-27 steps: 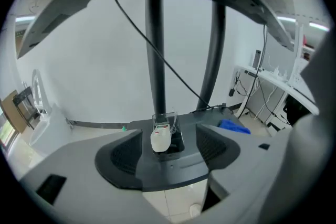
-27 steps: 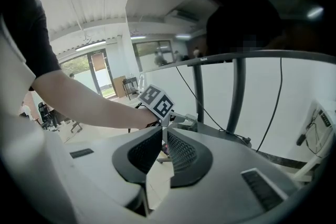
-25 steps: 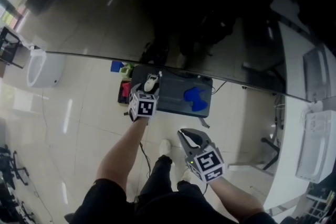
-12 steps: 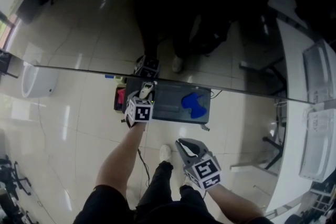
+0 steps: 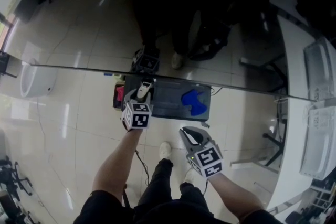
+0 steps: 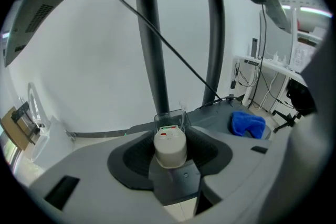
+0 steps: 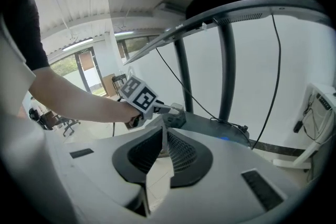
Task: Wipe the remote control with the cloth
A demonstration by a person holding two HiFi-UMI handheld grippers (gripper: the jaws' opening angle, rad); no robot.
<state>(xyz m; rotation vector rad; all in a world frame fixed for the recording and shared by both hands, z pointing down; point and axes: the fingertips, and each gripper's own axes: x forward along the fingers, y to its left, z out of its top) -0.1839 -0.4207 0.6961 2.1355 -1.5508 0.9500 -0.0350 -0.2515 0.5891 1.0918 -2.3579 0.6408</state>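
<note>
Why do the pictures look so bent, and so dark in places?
Head view: upper half nearly black, glare streaks on the floor. Left gripper view: fisheye bends the edges, corners are black, yet the remote and cloth are sharp. Right gripper view: same curving, daylight glaring at left.

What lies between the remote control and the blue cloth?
Nothing: only a bare stretch of the dark grey surface separates the remote control from the blue cloth. The head view shows it best.

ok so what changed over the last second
The left gripper's jaws have just been closing and now grip the remote control at the table. The blue cloth lies where it was; the right gripper stays shut and empty.
</note>
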